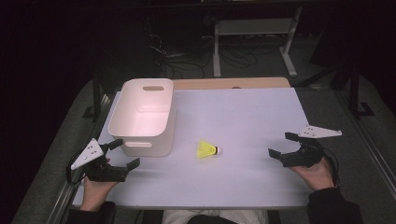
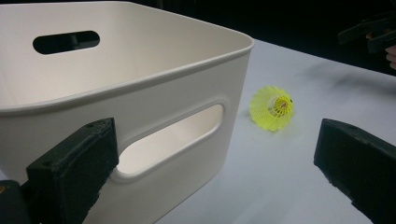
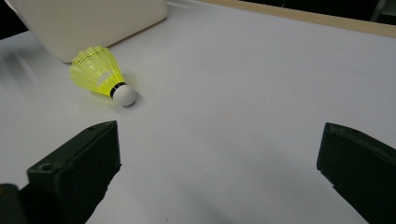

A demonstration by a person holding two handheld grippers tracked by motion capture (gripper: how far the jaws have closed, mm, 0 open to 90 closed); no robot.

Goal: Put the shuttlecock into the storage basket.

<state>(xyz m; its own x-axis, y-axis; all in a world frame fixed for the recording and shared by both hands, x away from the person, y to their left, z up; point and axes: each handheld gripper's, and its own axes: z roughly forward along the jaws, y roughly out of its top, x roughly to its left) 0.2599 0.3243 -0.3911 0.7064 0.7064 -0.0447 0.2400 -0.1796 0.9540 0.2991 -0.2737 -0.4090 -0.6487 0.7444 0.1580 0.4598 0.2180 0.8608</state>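
Observation:
A yellow shuttlecock (image 1: 207,150) with a white cork tip lies on its side on the white table (image 1: 243,116), just right of a white plastic bin (image 1: 142,114). In the left gripper view the shuttlecock (image 2: 272,107) lies beyond the bin (image 2: 140,93), whose handle slot faces the jaws. My left gripper (image 1: 123,154) stands open at the table's near left, next to the bin's front corner, with nothing between its jaws. At the near right my right gripper (image 1: 281,145) is open and empty, pointing left toward the shuttlecock (image 3: 103,78).
The bin (image 3: 88,23) is empty inside. A wooden strip (image 1: 229,83) runs along the table's far edge. Beyond it the floor is dark, with cables and a white desk frame (image 1: 254,37). The far hand and its gripper (image 2: 371,35) show at the upper right of the left gripper view.

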